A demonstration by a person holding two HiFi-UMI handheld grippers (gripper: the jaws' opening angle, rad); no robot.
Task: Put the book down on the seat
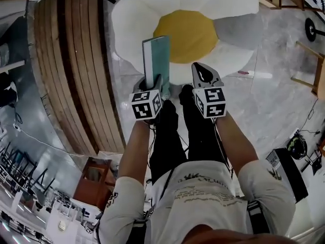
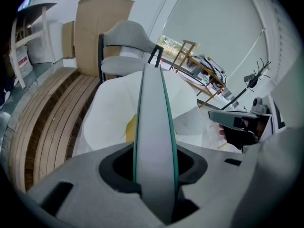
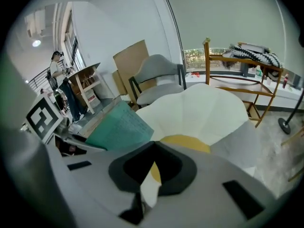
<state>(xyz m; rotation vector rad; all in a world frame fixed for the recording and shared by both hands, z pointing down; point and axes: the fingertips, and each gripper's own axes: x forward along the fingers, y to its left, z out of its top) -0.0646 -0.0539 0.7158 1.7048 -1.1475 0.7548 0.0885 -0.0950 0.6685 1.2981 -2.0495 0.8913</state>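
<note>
The left tool [image 1: 152, 83] is squeezing a thin green book [image 1: 156, 60] and holds it standing straight up. The book is not lying on the seat yet. The seat [image 1: 138, 20] is a big soft flower with white petals and a yellow middle, on the floor just in front of the person. The right tool [image 1: 203, 73] is beside the left one, closed and holding nothing.
</note>
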